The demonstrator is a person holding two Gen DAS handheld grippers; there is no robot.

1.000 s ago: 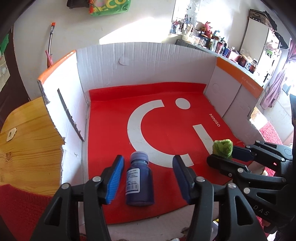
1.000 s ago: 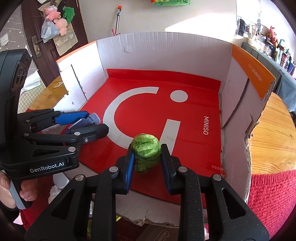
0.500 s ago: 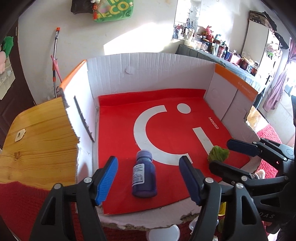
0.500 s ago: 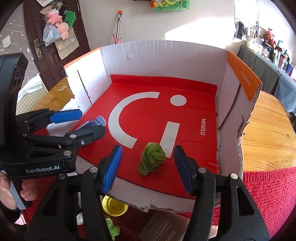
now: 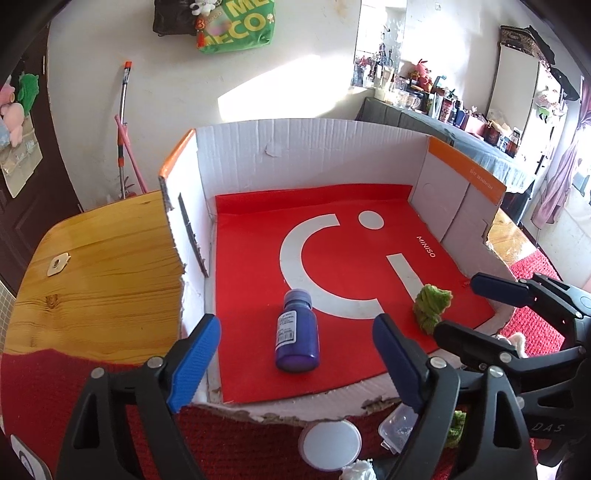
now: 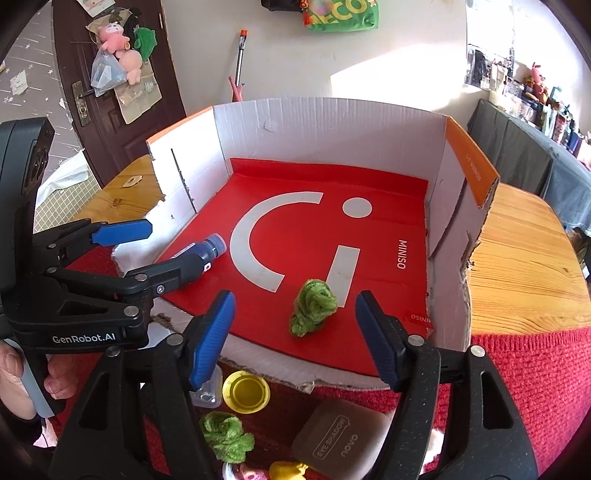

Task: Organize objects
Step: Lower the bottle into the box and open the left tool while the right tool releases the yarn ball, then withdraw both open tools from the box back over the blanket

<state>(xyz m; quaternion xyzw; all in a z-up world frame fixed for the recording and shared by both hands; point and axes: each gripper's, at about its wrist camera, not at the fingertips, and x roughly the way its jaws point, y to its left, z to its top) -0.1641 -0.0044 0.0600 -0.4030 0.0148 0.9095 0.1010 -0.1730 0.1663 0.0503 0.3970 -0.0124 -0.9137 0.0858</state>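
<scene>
Both grippers are spread wide, gripping nothing. The left gripper [image 5: 291, 363] hangs over the box's near edge, with the bottle [image 5: 297, 336] lying on its side just ahead on the red mat [image 5: 332, 206]. Right gripper [image 6: 295, 332] frames the green yarn [image 6: 313, 307], also on the mat, not touching. Box [image 6: 332, 122] sits on a wooden table [image 6: 524, 258].

I see a dark brown wooden door [image 6: 110, 92] with pink plush toys [image 6: 118, 48] hanging, and a green banner [image 5: 236, 26] on the wall.
</scene>
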